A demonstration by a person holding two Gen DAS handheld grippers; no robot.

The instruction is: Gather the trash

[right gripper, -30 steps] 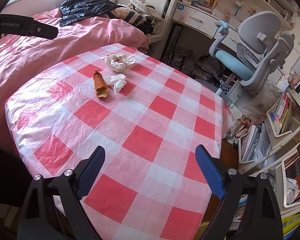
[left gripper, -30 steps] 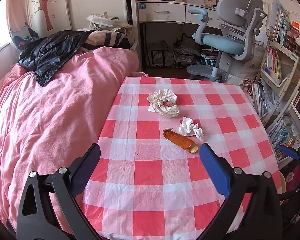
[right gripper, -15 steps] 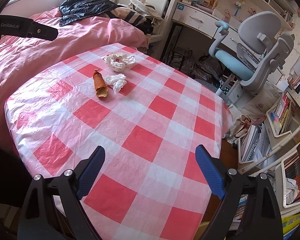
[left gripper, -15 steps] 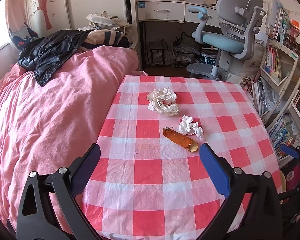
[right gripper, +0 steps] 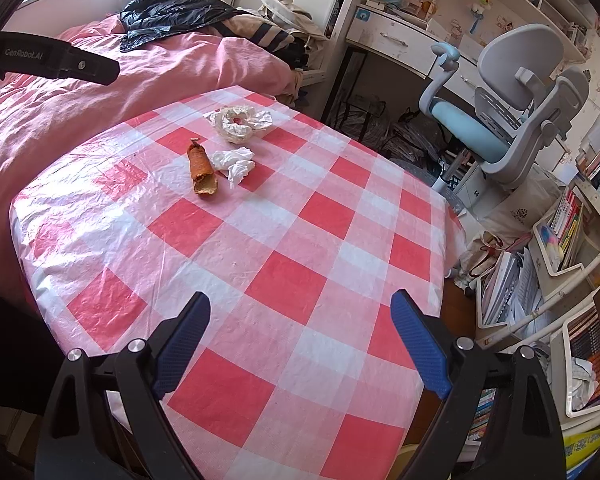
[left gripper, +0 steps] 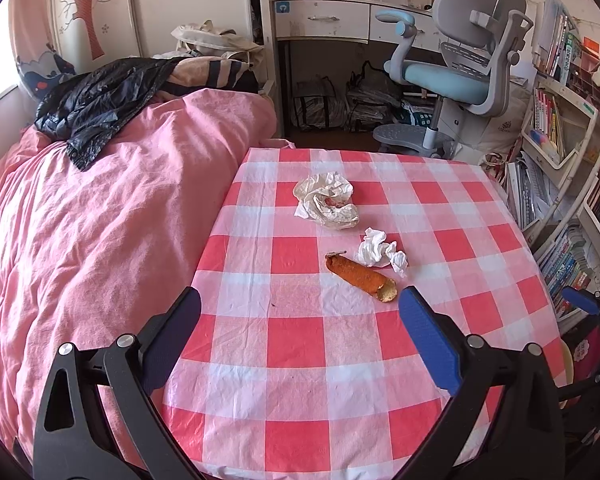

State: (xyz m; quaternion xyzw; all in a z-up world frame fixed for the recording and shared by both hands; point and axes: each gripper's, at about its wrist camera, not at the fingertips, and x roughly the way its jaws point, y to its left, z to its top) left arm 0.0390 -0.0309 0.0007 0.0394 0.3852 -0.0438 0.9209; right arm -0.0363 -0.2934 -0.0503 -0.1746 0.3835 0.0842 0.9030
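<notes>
Red-and-white checked tablecloth [left gripper: 300, 344] covers a table beside a pink-quilted bed [left gripper: 100, 220], with a grey desk chair [left gripper: 468, 60] beyond. Near its far end lie a crumpled wrapper [left gripper: 327, 199], a white tissue [left gripper: 380, 251] and an orange peel [left gripper: 360, 276], unmoved since earlier. Both the left gripper [left gripper: 300, 312] and right gripper [right gripper: 300, 316] stay spread apart, empty.

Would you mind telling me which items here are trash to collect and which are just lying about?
To collect: crumpled wrapper, white tissue, orange food scrap.

Lying about: black jacket, desk chair, books.
</notes>
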